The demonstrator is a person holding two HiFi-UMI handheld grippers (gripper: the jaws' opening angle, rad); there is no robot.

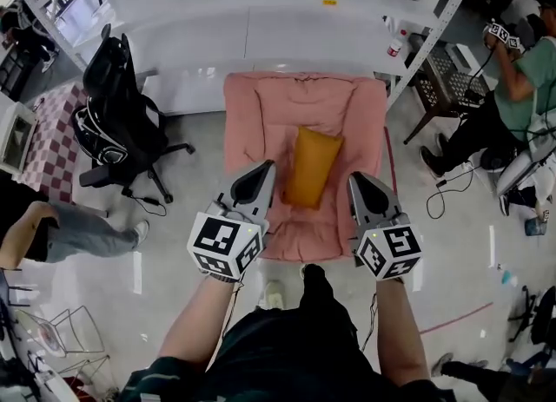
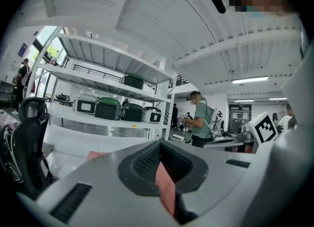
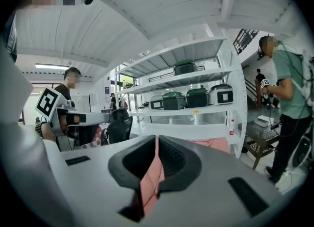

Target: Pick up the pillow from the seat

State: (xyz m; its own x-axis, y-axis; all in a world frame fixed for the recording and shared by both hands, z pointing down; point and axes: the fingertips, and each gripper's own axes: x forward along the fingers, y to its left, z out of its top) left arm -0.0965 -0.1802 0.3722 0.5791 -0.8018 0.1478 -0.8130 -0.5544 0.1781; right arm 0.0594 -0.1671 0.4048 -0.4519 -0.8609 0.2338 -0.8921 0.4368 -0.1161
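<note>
An orange-yellow pillow (image 1: pixel 311 166) lies lengthwise in the middle of a pink padded seat (image 1: pixel 261 114) on the floor. Both grippers hover above the seat's front half, pointing toward the shelves. The left gripper (image 1: pixel 268 166) sits just left of the pillow and the right gripper (image 1: pixel 354 177) just right of it. Neither one touches it. In the left gripper view the left gripper (image 2: pixel 161 145) has its jaws together, with nothing held. The right gripper (image 3: pixel 156 140) is likewise shut and empty. Pink seat fabric (image 3: pixel 216 145) shows beyond the jaws.
A black office chair (image 1: pixel 117 105) stands left of the seat. White shelving (image 1: pixel 261 18) with cases runs behind it. A small red-and-white bottle (image 1: pixel 396 44) stands on the shelf. One person (image 1: pixel 512 88) sits at the right and another (image 1: pixel 69 231) at the left. A wire rack (image 1: pixel 52 335) is at bottom left.
</note>
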